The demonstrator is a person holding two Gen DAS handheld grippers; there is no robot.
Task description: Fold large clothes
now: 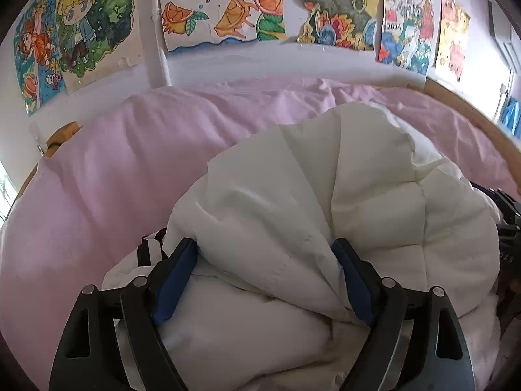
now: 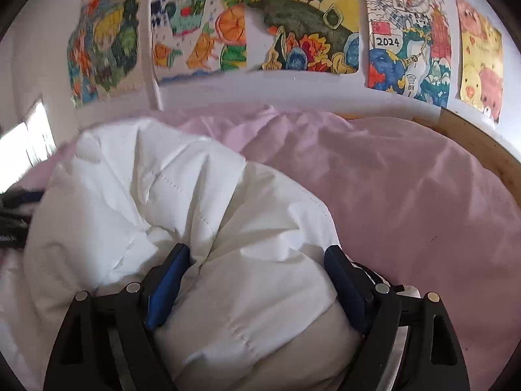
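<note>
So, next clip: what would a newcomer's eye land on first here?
A bulky white padded garment heaped on the pink bedsheet, filling the near half of both views. Puffy folds of it bulge between the blue pads of the left gripper and the right gripper. Behind, bright children's drawings line the white wall.
</note>
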